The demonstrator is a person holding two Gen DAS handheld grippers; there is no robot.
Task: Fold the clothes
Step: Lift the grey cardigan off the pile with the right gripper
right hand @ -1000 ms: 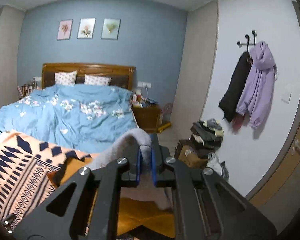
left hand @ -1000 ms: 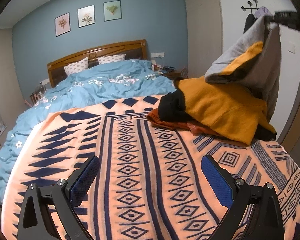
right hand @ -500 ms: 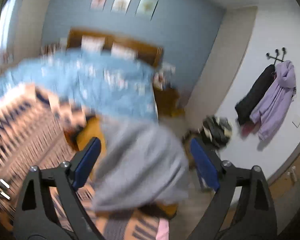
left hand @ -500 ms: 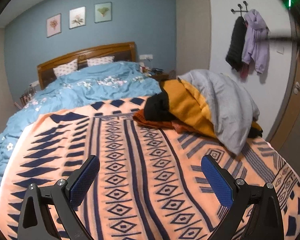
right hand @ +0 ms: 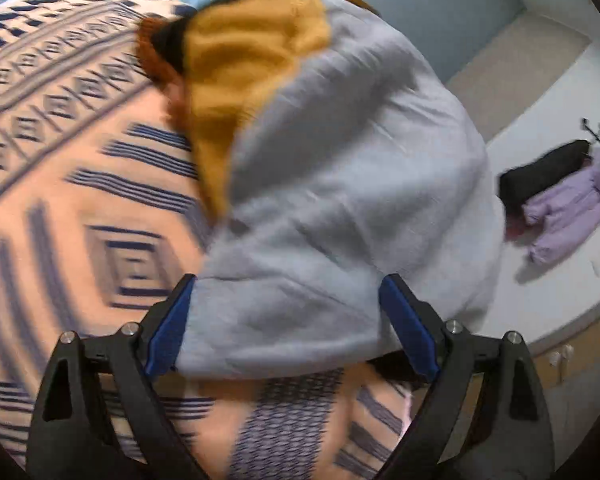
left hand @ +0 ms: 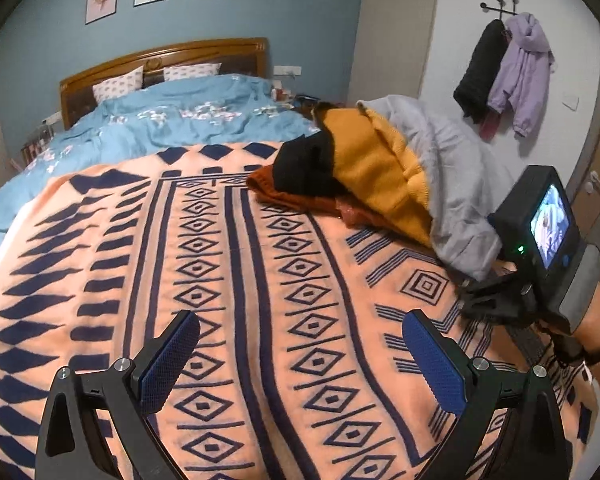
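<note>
A heap of clothes lies on the peach blanket with dark blue diamond pattern [left hand: 228,264], at the upper right of the left wrist view. On top of the heap is a soft grey sweatshirt [left hand: 456,184]; under it a mustard yellow knitted sweater [left hand: 372,160], then a black garment [left hand: 308,164] and a rust-red one [left hand: 284,198] at the bottom, all touching each other. The left gripper [left hand: 300,364] hangs over the bare patterned part of the blanket, low in the frame; its two blue-padded fingers stand wide apart and nothing is between them. The right gripper [right hand: 286,324] is at the near edge of the grey sweatshirt [right hand: 340,184] — its jaws have just been closing a little, yet they stand apart, and the grey cloth lies between the blue pads without being pinched. This view is blurred, so I cannot tell if the pads touch the cloth. In the left wrist view the right gripper's black body with a small lit screen [left hand: 540,232] shows at the right edge, with the person's hand behind it. Farther back lies a light blue flowered duvet [left hand: 172,120] before a brown wooden headboard [left hand: 168,60], and a black coat [left hand: 480,72] and a lilac jacket [left hand: 520,64] hang on the white wall.
</note>
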